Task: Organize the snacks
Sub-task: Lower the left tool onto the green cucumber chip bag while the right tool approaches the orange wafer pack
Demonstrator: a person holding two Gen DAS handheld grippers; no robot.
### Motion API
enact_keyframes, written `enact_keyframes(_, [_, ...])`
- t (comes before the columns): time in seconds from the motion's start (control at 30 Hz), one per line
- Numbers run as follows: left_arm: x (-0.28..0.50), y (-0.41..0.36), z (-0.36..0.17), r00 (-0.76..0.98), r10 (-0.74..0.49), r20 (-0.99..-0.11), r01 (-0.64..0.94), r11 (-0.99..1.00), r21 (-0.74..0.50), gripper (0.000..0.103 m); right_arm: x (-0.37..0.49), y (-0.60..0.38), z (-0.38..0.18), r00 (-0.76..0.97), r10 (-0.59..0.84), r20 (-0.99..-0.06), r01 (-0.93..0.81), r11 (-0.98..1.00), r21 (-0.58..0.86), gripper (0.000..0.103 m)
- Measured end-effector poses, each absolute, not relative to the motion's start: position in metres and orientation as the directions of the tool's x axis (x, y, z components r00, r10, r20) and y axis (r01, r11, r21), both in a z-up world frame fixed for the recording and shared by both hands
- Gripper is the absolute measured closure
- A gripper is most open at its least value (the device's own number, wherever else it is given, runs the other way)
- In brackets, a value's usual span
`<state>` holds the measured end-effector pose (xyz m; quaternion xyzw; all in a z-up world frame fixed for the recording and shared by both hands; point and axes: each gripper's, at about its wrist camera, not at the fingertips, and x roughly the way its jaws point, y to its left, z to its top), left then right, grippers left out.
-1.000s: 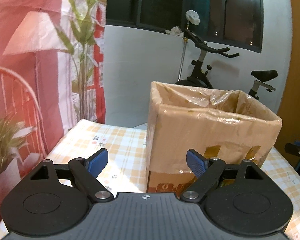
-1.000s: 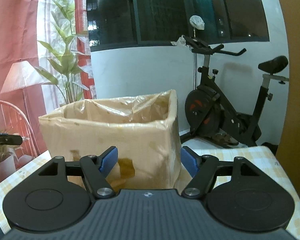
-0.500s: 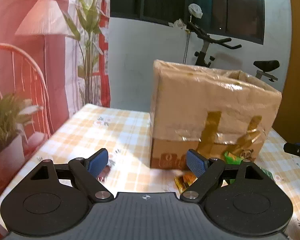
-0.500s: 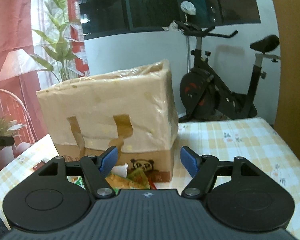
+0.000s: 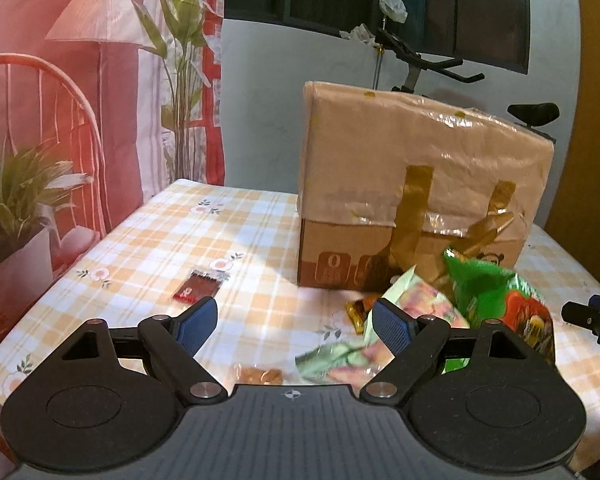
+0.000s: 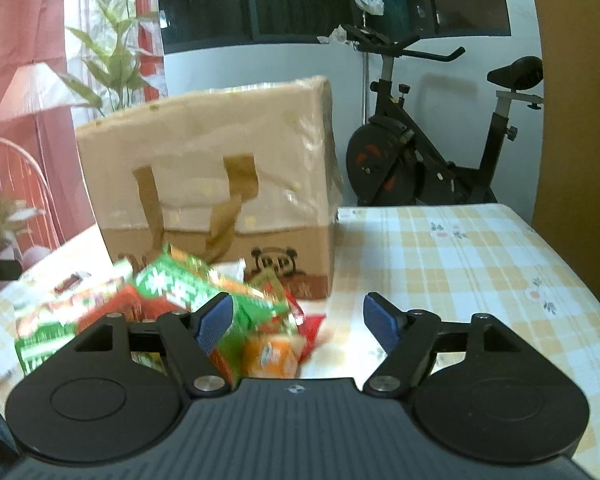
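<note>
While both grippers hang above the checked tablecloth (image 5: pixel 148 240), neither of them holds anything. Standing on that cloth is the big cardboard box (image 5: pixel 420 184), wrapped in clear plastic with brown tape strips running down its front, and everything else sits in relation to it.

Heaped just in front of the box, nearly touching its lower edge, is the pile of snack packets (image 6: pixel 172 300): green and red bags, a pale pastel packet (image 5: pixel 416 300), a small orange packet (image 6: pixel 272 354) at the near edge, all somewhat blurred. Well to the left of the box, alone on the cloth, lies a small dark red packet (image 5: pixel 198 286). Nearer than that, a little brown snack (image 5: pixel 260 376) lies flat on the cloth.

The left gripper (image 5: pixel 294 320) has its blue pads spread wide with only bare cloth and the edge of the pile between them. The right gripper (image 6: pixel 298 322), in front of the box's right corner, has just been opening; its fingers stand apart over the right fringe of the pile, pinching nothing.

Behind the box stands an exercise bike (image 6: pixel 428 152), and off to its left a tall green plant (image 5: pixel 180 60) against a pink curtain.
</note>
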<state>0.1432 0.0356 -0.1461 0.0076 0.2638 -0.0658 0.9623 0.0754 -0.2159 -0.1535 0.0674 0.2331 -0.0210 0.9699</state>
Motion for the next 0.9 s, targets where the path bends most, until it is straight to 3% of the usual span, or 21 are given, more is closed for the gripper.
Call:
enact_keyframes(0.47, [0.144,0.044,-0.157,0.831,-0.123,-0.543,0.099,0.992,-0.073,0.017,0.075,-0.199,-0.168,0.875,0.011,-0.485,0.022,0.998,0.062,0.028])
enact_keyframes(0.9, [0.136,0.029,-0.157,0.784,-0.308,-0.539,0.241,0.951,-0.193,0.016,0.074,-0.199,-0.169,0.875,0.009,-0.484,0.023,0.998,0.059,0.028])
